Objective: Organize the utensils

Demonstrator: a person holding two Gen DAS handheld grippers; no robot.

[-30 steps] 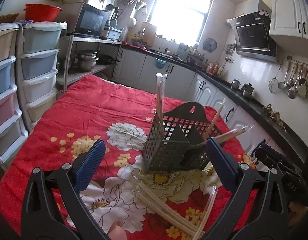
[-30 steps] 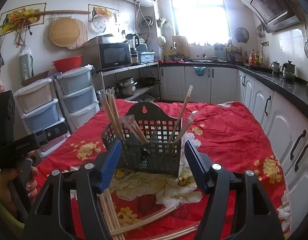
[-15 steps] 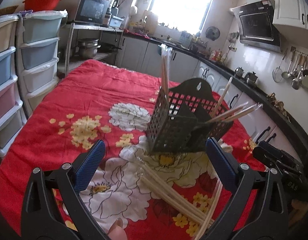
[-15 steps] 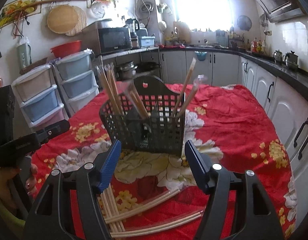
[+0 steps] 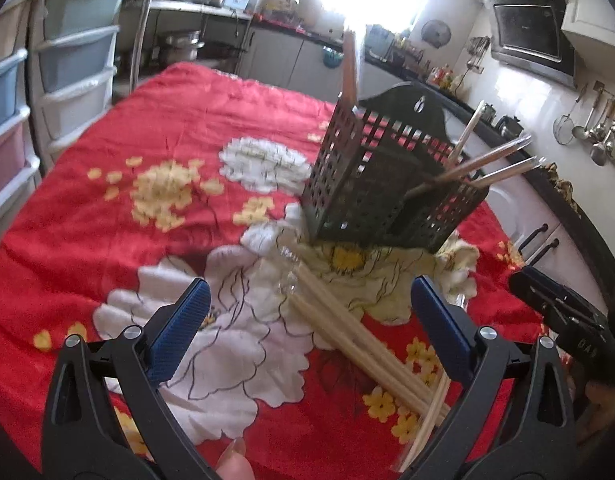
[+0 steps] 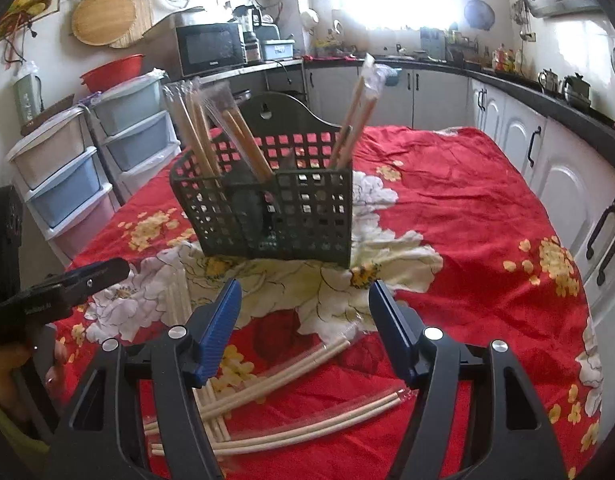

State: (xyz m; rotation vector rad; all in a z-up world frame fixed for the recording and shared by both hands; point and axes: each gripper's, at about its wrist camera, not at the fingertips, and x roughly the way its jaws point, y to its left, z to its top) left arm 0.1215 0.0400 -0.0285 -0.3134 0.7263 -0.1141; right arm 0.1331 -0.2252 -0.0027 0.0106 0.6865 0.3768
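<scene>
Your left gripper (image 5: 307, 320): blue-padded fingers spread wide, nothing between them, hovering over the loose chopsticks (image 5: 347, 336) on the cloth. Your right gripper (image 6: 305, 320): fingers likewise spread and empty, hovering above a second scatter of loose chopsticks (image 6: 291, 376) that fan out across the cloth below it.

Utensil caddy (image 6: 275, 208): dark perforated plastic with an arched hanging tab at its back, standing on the red floral tablecloth (image 6: 467, 208) beyond both grippers. Its compartments hold wrapped chopsticks in upright bundles (image 6: 199, 132) on one side and a leaning pair (image 6: 359, 116) on the other. In your left view the caddy (image 5: 387, 184) looks tilted, with sticks jutting out over its right rim.

Room to move: bare cloth lies on either side of the caddy, wider toward your left gripper's side. The table's right edge runs close to the white base cabinets (image 6: 567, 184) under a dark counter; its left edge faces stacked plastic drawer units (image 6: 67, 176). The other gripper shows at the margin of each view, near the loose sticks.

Writing: small white lettering on each gripper's body is too blurred to read. The microwave (image 6: 211, 50) carries a small mark below its door, also illegible.
</scene>
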